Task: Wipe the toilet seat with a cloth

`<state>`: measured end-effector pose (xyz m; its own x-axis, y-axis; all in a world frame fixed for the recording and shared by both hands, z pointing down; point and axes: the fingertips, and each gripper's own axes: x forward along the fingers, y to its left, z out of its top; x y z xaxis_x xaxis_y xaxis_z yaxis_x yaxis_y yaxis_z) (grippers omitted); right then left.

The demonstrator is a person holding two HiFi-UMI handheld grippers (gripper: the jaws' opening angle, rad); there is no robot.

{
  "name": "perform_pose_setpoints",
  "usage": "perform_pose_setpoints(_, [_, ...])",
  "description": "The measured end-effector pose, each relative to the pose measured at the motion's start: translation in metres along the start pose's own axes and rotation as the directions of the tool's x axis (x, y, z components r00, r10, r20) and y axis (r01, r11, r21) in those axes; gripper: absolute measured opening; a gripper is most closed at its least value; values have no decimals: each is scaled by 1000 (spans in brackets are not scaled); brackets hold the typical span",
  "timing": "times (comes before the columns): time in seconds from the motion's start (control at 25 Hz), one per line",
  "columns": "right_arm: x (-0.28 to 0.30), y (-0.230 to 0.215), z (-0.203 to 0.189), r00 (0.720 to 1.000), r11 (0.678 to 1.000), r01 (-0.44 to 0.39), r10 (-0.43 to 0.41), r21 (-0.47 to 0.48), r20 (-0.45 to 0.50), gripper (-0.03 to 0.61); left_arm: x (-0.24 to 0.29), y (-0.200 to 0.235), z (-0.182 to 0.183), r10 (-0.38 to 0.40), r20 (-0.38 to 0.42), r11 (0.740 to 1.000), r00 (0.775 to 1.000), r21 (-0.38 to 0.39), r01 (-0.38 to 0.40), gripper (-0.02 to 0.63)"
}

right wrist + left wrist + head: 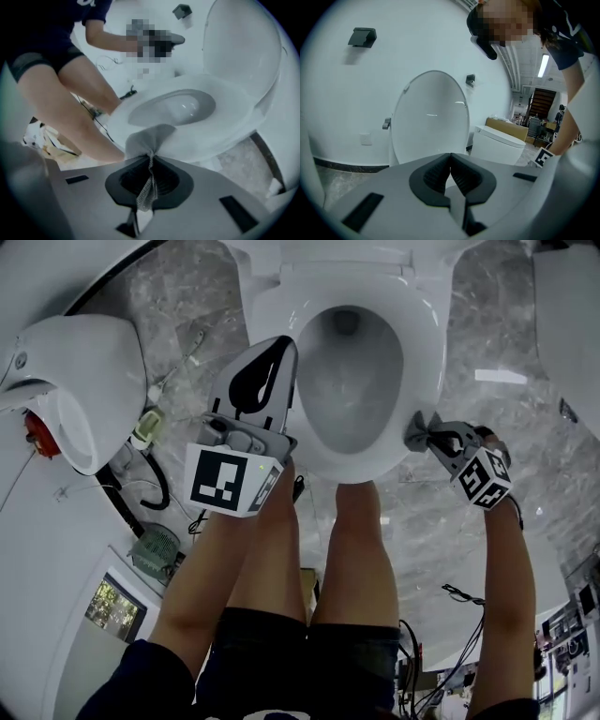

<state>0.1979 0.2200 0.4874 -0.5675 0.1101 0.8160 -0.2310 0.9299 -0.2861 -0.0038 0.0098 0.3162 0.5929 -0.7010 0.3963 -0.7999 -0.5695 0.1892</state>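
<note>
The white toilet seat [427, 343] rings the bowl at the top of the head view, with its lid [431, 117] raised against the wall. A grey cloth [418, 431] lies bunched against the seat's front right edge, and my right gripper [434, 436] is shut on it. In the right gripper view the cloth [149, 137] fans out from the right gripper [151, 157] onto the seat's rim [211, 136]. My left gripper [285, 343] hovers over the seat's left side, shut and holding nothing. The left gripper view shows that left gripper [450, 157] pointing toward the lid.
A second white fixture [84, 381] stands to the left, with cables [155, 484] and a green object [155, 549] on the marble floor beside it. The person's bare legs [356, 540] stand right in front of the bowl. Another toilet [499, 143] sits off to one side.
</note>
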Motion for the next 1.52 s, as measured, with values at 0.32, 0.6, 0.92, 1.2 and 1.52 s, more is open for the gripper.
perform_pose_setpoints(0.32, [-31,-89,27,988,988,155,-155,-7,27,34,14,8,15,-27,11,1000,1000,-7,27,20])
perform_pose_setpoints(0.6, [-48,-171,70,913,921,375,-386,100,128,34,29,17,17,-51,-7,999,999,9,51,20])
perform_pose_setpoints(0.92, [-32,-122,63,960,966,241,-250,90,123,34,37,23,25,-66,-14,997,998,28,66,20])
perform_pose_setpoints(1.2, [1,-52,56,999,990,20,-25,-138,-29,35,39,27,28,-61,-2,998,998,19,61,20])
perform_pose_setpoints(1.52, [16,-180,123,974,929,179,-213,-323,-76,35,32,34,31,-23,29,1000,999,-19,24,20])
